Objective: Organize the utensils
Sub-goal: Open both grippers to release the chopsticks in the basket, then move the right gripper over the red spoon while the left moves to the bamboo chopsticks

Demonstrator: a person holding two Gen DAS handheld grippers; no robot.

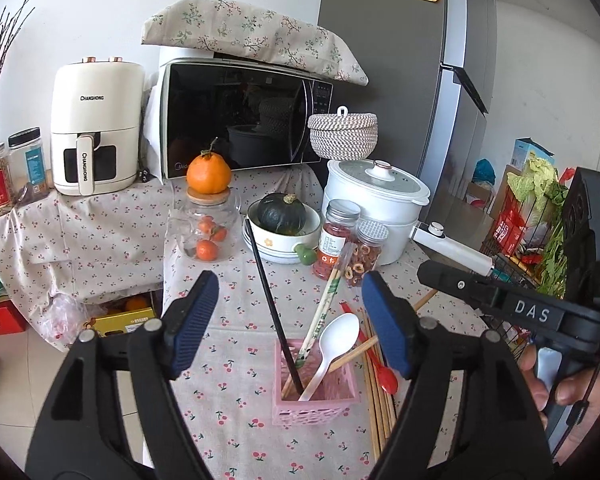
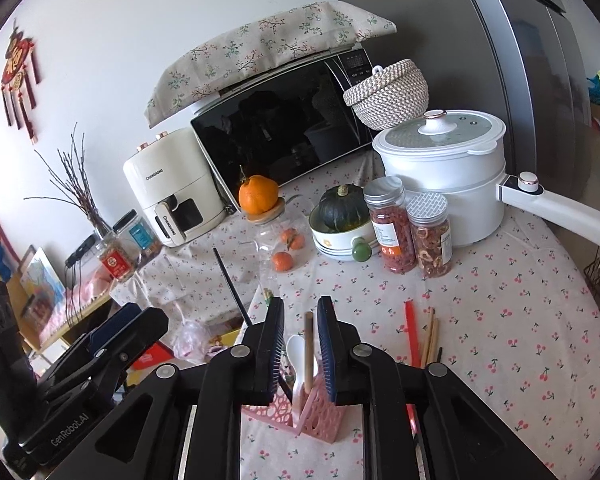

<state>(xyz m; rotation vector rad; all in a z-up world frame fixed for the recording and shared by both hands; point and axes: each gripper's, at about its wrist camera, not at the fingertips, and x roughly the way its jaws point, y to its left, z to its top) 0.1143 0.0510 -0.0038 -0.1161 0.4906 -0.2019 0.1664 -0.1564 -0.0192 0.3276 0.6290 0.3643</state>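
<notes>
On the cherry-print tablecloth (image 1: 228,344), a glass jar (image 1: 206,232) with a wooden lid holds small tangerines (image 1: 207,249), an orange (image 1: 209,174) resting on top; a white bowl (image 1: 276,246) cradles a dark green squash (image 1: 282,213); two clear jars (image 1: 338,240) hold dried red bits and dried rings. The pink perforated holder (image 1: 315,392) contains a black chopstick (image 1: 274,308), wrapped chopsticks (image 1: 320,320), a white spoon (image 1: 334,346) and a wooden chopstick (image 2: 308,354); a red spoon (image 1: 380,364) and loose wooden chopsticks (image 1: 376,400) lie just beside it. The left gripper (image 1: 288,324) is released, empty above the holder; the right gripper (image 2: 299,346) is slackened, its pads apart from the wooden chopstick between them.
</notes>
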